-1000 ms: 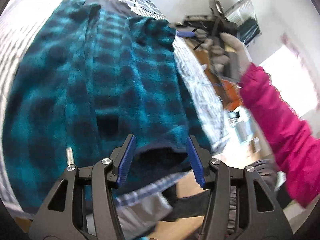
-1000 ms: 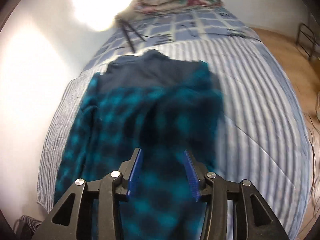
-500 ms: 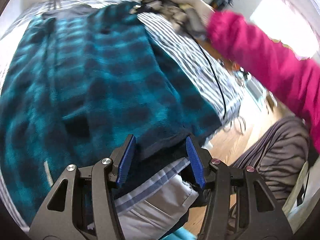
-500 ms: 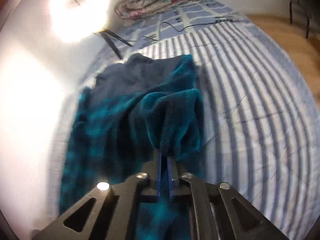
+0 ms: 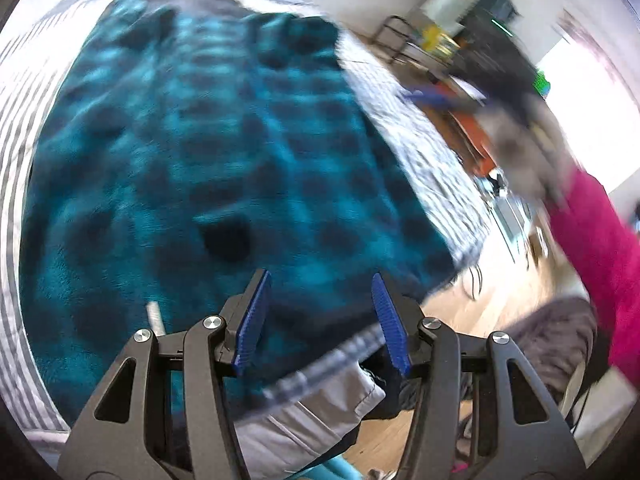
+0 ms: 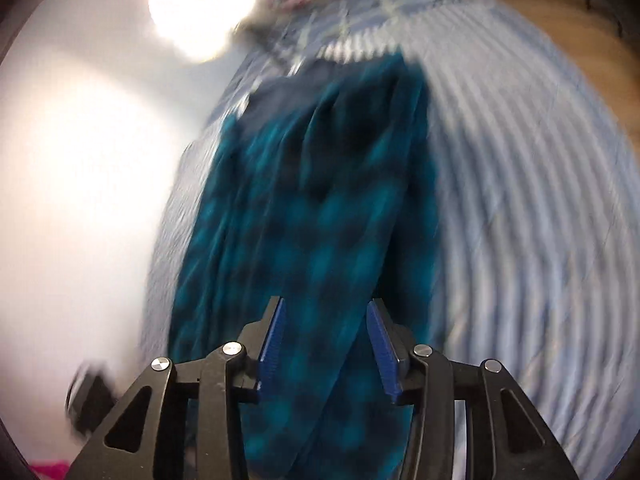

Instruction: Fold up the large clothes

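My left gripper (image 5: 320, 320) stands about half open with nothing clamped; its blue pads hang over the near hem of the teal checked fleece garment (image 5: 208, 152), and I see no pad pressing on the cloth. My right gripper (image 6: 326, 340) has just been opening and now sits parted to a similar width, holding nothing; the fleece lies below and beyond its pads, not pinched between them.

Ahead of the left jaws the garment spreads wide and fairly flat over the striped bed cover (image 5: 420, 136), its dark hem band just under the fingertips and hanging at the bed's edge. Ahead of the right jaws it looks like a long narrow strip running away from me, with lengthwise folds and a dark navy part at the far end. To the right of the left jaws, a pink sleeve (image 5: 592, 248) reaches in, blurred.
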Tool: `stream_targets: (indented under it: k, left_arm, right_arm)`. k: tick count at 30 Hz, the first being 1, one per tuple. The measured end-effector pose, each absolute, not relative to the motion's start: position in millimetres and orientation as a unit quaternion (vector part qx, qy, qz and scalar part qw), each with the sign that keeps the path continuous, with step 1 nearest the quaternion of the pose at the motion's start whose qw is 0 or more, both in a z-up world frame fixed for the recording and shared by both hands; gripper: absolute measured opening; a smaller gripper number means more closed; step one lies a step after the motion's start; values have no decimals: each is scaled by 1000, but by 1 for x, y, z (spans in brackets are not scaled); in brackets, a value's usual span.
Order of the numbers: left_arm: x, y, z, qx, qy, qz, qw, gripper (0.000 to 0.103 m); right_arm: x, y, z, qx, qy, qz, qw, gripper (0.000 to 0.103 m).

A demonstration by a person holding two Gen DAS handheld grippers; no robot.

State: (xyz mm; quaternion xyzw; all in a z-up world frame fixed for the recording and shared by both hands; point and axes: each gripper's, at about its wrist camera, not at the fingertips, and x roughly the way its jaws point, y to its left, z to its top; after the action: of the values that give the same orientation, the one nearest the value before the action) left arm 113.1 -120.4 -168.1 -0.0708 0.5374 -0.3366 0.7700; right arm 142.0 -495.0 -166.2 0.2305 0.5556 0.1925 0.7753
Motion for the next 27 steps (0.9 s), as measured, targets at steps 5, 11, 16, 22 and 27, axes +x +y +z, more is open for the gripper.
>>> stream_targets:
  k: [5,11,16,22,27]
  left_arm:
    - [133,-120,-195,-87,577,-321,746,53]
    - [142,-113,-214,-148,596,-321,721,40]
    - [138,-118,-213,-152,597,-329,716,5]
    - [129,-123,-196,-148,578,-335,730,1]
    - [124,-124,-180,-183,570,-352,720,1]
  right_arm:
    - [91,-458,-207,239,604,223,727,45]
    - [81,-445,-245,248,632,213,703,43]
    - [79,-456,-245,285,619,223,697,4]
    - [72,-443,-208,236,582,235,742,2]
    - [68,-456,-188,226,576,213,756,1]
